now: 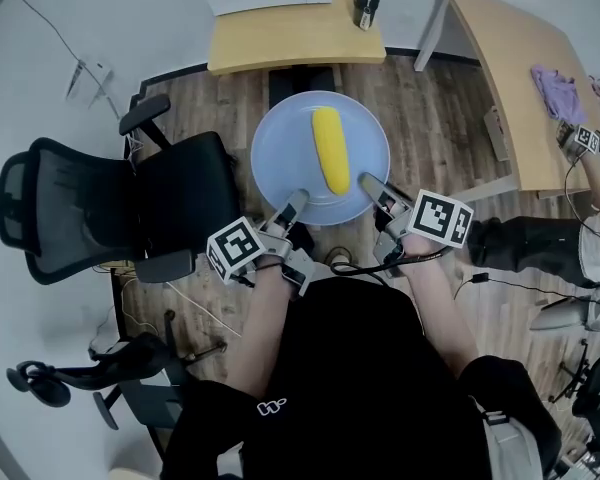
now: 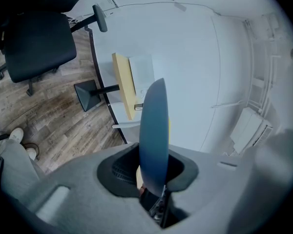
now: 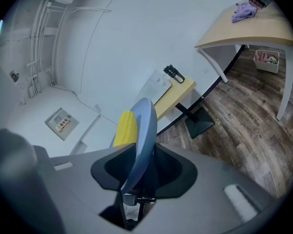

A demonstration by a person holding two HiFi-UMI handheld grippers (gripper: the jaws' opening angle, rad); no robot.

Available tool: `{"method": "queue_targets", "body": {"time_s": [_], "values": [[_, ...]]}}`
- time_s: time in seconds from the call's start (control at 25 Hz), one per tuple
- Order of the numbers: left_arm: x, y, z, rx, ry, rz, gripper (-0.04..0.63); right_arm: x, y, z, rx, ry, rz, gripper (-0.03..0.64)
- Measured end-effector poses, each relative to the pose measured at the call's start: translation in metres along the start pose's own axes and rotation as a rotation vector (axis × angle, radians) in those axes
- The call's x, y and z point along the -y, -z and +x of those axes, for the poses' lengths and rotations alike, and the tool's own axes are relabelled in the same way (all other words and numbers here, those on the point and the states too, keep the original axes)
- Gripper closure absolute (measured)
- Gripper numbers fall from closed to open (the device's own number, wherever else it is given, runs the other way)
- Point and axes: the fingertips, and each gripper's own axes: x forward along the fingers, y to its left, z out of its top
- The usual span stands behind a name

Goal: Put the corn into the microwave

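Head view: black chair (image 1: 180,196) beside plate (image 1: 280,158)

A black office chair (image 1: 110,203) stands on the wooden floor (image 1: 440,118); a purple cloth (image 1: 558,88) lies on the side desk (image 1: 505,48).

Both forearms reach forward side by side. The left gripper (image 1: 296,203) and right gripper (image 1: 370,183) point slightly down, jaws clamped on the near rim of the plate (image 1: 280,148).
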Motion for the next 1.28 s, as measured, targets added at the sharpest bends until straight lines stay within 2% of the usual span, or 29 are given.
{"method": "queue_targets", "body": {"time_s": [0.36,0.56,0.76,1.08,1.28], "values": [[0.0,0.022,0.014,0.027,-0.018,0.003,0.511,0.016,-0.011,-0.016,-0.027,-0.02,-0.016,0.492],[-0.004,0.027,0.015,0.042,-0.06,0.03,0.511,0.024,-0.01,-0.019,-0.049,-0.028,-0.009,0.492],[-0.005,0.024,0.018,0.057,-0.05,0.016,0.511,0.022,-0.017,-0.013,-0.052,-0.043,-0.02,0.492],[-0.013,-0.008,0.055,0.019,-0.03,-0.002,0.511,0.038,-0.039,0.019,-0.032,-0.011,0.001,0.492],[-0.027,-0.049,0.1,-0.025,-0.061,-0.02,0.511,0.055,-0.075,0.062,-0.017,0.037,0.013,0.492]]}}
